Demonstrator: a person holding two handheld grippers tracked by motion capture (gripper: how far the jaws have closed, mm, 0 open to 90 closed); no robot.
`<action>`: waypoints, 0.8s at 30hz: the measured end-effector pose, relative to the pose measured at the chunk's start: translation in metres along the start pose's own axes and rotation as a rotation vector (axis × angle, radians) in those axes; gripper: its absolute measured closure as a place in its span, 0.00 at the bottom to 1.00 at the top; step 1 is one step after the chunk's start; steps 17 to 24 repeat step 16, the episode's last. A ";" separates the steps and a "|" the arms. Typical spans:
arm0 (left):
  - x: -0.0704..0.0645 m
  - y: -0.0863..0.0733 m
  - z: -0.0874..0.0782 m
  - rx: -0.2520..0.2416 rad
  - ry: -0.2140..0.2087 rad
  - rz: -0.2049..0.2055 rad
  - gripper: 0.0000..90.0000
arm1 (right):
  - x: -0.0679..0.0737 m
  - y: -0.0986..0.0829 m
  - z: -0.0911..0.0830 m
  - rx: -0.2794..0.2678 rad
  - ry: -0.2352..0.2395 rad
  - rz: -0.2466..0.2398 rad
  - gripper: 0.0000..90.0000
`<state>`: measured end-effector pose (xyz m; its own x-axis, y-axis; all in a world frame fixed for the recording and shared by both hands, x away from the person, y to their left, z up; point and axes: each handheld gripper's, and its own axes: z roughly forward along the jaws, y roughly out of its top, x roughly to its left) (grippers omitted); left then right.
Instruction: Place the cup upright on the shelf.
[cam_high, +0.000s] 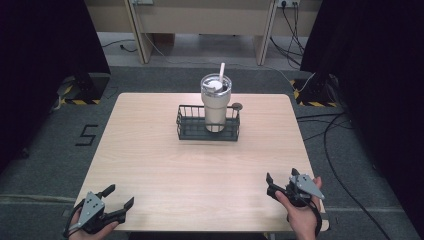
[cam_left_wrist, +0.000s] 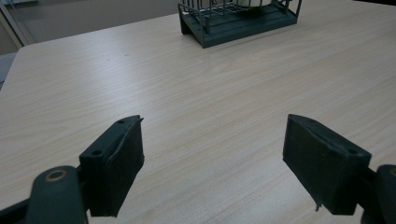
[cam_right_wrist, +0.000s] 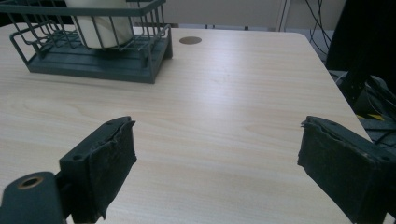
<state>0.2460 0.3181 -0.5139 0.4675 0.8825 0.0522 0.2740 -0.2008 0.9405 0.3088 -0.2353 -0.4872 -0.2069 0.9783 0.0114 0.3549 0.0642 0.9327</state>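
A light wood table (cam_high: 150, 165) has a dark wire basket (cam_high: 208, 131) sitting toward its far side, in the middle. The basket is long from left to right in the high view. A tall cup (cam_high: 215, 102) stands straight up inside the basket. The cup is cream at the bottom and shiny near the top, and its long side goes up and down. It has a clear lid, and a white straw (cam_high: 221, 71) sticks up out of the lid, leaning a little. A small dark round spot (cam_high: 237, 106) is on the table just behind the right end of the basket. The left gripper (cam_high: 121, 198) is at the near left corner of the table, held in a hand (cam_high: 95, 227). Its jaws are spread wide apart, they hold nothing, and they point toward the basket. The right gripper (cam_high: 282, 177) is at the near right edge, held in the other hand (cam_high: 300, 217). Its jaws are wide open too, with nothing between them. Both grippers are well apart from the basket and from each other. In the left gripper view the basket (cam_left_wrist: 238, 21) is far ahead, past bare table. In the right gripper view the basket (cam_right_wrist: 93, 51) is ahead and to the left, with the cup (cam_right_wrist: 100, 23) in it.
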 end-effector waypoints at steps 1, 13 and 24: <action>0.000 0.000 0.000 0.000 0.000 0.000 0.22 | -0.001 -0.001 -0.001 0.002 -0.001 0.002 0.12; 0.000 0.000 0.000 -0.003 0.000 0.001 0.22 | -0.004 -0.010 -0.003 0.012 -0.012 0.017 0.13; 0.000 0.000 0.000 -0.002 0.005 0.005 0.22 | -0.003 -0.010 -0.003 0.014 -0.009 0.017 0.14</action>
